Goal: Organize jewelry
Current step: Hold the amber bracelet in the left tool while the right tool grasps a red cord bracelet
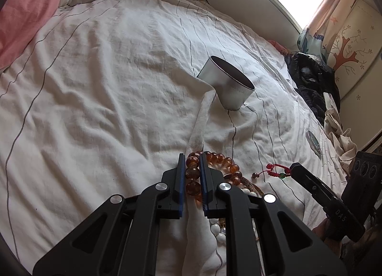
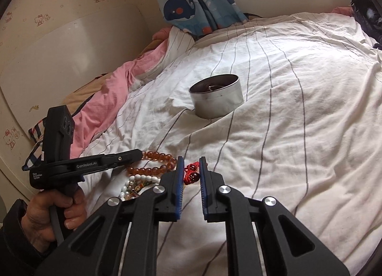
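Red bead bracelet [image 2: 191,173] between right gripper [image 2: 191,168] jaws.

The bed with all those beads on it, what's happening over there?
A person is sorting jewelry on a striped white bedsheet, holding tongs in each hand. The left tongs are shut on an amber bead bracelet; the right tongs are closed on a red cord bracelet. A white bead strand lies beside them. A round metal tin stands open farther up the bed, with something dark already inside.
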The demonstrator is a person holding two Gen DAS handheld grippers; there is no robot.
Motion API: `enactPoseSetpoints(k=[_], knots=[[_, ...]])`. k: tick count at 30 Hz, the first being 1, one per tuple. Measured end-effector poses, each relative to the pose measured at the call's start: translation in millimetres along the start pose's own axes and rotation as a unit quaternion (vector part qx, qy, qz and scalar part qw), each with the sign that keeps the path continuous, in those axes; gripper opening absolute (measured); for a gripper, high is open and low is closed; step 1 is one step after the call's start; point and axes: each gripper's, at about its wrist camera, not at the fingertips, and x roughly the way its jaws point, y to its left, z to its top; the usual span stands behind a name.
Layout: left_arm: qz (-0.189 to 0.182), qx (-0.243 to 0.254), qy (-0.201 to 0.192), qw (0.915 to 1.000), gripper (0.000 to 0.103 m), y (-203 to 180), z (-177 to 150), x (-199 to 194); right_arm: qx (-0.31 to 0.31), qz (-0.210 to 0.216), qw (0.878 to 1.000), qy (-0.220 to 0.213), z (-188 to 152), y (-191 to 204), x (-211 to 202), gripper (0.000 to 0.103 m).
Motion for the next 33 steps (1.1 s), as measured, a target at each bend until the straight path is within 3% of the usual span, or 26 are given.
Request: enactPoseSetpoints(k=[3, 5, 7, 9, 15, 17, 19, 22, 29, 33], knots=[[0.000, -0.001, 0.001, 1.0000, 0.011, 0, 0, 0, -0.009, -0.018, 0.999, 0.030, -3, 0, 12, 0.015], [0.000, -0.002, 0.002, 1.0000, 0.011, 0, -1, 1, -0.014, -0.033, 0.998, 0.047, -8, -1, 21, 0.021], [0.000, -0.003, 0.003, 1.0000, 0.011, 0, -1, 1, -0.016, -0.043, 0.998, 0.050, -10, -1, 23, 0.051], [0.001, -0.003, 0.004, 1.0000, 0.011, 0, -2, 2, -0.017, -0.051, 0.998, 0.038, -9, -1, 20, 0.055], [0.006, 0.000, 0.006, 1.0000, 0.011, -1, -2, 4, -0.029, -0.060, 0.996, 0.051, -11, 1, 27, 0.054], [0.009, 0.004, 0.007, 0.9999, 0.011, -2, -3, 4, -0.038, -0.067, 0.995, 0.060, -13, 4, 31, 0.044], [0.013, 0.009, 0.007, 0.9998, 0.011, -3, -3, 5, -0.042, -0.074, 0.994, 0.065, -14, 4, 33, 0.020], [0.021, 0.019, 0.008, 0.9996, 0.011, -6, -3, 5, -0.038, -0.076, 0.994, 0.063, -14, 2, 32, 0.014], [0.031, 0.028, 0.009, 0.9991, 0.012, -7, -4, 5, -0.031, -0.074, 0.995, 0.066, -14, 0, 33, 0.014], [0.040, 0.040, 0.009, 0.9983, 0.012, -10, -4, 6, -0.025, -0.076, 0.995, 0.066, -14, -2, 34, 0.022]])
